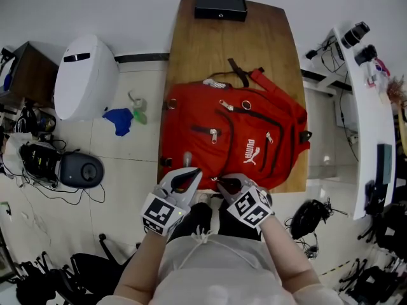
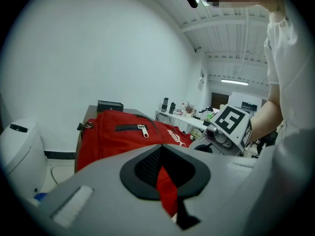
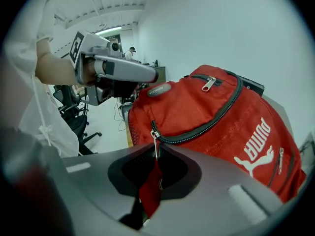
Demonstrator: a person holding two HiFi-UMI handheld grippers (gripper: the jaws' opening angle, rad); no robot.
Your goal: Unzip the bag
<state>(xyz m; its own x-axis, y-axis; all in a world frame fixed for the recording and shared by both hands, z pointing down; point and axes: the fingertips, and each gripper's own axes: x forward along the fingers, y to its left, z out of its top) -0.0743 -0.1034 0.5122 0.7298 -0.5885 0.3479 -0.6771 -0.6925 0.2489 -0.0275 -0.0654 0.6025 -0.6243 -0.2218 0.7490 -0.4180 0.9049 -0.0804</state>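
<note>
**Item:** red backpack (image 1: pixel 235 138), lying flat on the near half of the wooden table (image 1: pixel 267 30).

**Left gripper** (image 1: pixel 186 178), at the table's near edge: jaws clamped on a red fabric tab (image 2: pixel 166 188) of the backpack.

**Right gripper** (image 1: pixel 227 184), same edge: jaws pinched on the red zip pull (image 3: pixel 150 193). The slider (image 3: pixel 154 134) sits at the end of a closed zip (image 3: pixel 206 124).

**Risks:**
- The thin pull likely slips from the pads if tugged off the zip's line.
- The slider may jam on the curve.
- A weak left hold would let the backpack slide across the table.
</note>
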